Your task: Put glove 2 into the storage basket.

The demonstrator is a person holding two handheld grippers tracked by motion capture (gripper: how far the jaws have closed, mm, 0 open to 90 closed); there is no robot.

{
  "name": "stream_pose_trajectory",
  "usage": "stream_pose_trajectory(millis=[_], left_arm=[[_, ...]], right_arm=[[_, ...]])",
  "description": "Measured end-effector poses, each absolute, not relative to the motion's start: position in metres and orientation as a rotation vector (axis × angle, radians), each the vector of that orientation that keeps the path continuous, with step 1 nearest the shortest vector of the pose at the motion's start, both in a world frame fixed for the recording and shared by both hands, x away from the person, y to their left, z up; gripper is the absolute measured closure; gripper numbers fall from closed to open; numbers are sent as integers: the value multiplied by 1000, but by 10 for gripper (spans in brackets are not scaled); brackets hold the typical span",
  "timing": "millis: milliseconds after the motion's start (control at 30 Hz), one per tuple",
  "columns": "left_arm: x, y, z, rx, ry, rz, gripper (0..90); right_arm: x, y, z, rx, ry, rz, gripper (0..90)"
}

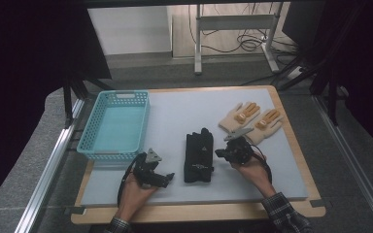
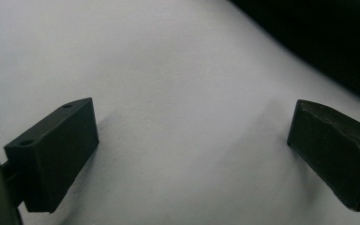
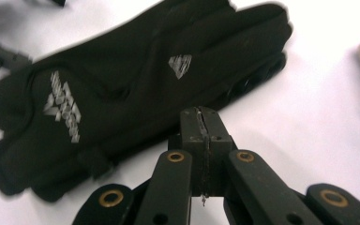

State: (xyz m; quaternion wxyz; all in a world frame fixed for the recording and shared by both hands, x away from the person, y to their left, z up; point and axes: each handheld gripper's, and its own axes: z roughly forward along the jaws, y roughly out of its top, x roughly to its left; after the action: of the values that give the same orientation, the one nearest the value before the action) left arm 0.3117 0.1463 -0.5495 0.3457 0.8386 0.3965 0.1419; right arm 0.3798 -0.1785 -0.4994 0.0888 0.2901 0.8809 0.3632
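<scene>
A pair of black gloves [image 1: 198, 156] with silver logos lies stacked in the middle of the grey mat; in the right gripper view the black gloves [image 3: 122, 84] spread just beyond my jaws. My right gripper [image 3: 202, 123] is shut with nothing between its pads, its tip close to the gloves' near edge; from above, the right gripper [image 1: 220, 153] sits just right of the gloves. My left gripper [image 1: 167, 176] rests on the mat left of the gloves, and in its own view the left gripper [image 2: 192, 140] stands open over bare mat.
A turquoise basket [image 1: 91, 128] stands at the mat's left. A pair of beige gloves [image 1: 250, 120] with orange patches lies at the back right, behind my right hand. The mat [image 1: 184, 109] sits on a wooden table.
</scene>
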Motion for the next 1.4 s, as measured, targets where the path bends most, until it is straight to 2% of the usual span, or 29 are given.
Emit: stream_pose_trajectory(millis=[133,400,600,733,1233,1400], left_arm=[[309,147,-548,2174,1029,384,46],[304,161,-549,2171,1047,380,37],[303,176,-551,2157,1080,380,18],[303,183,-551,2169,1033,370,55],[303,182,-552,2161,1044,372,45],[303,182,-552,2160,1045,368,45]], right_arm=[[366,-184,-511,841,2628,1091,886],[362,-176,-526,832,2653,1105,886],[359,-160,-527,793,2673,1108,885],[358,-147,-529,766,2685,1122,877],[364,-102,-532,717,2674,1122,866],[363,-100,-532,700,2677,1112,854]])
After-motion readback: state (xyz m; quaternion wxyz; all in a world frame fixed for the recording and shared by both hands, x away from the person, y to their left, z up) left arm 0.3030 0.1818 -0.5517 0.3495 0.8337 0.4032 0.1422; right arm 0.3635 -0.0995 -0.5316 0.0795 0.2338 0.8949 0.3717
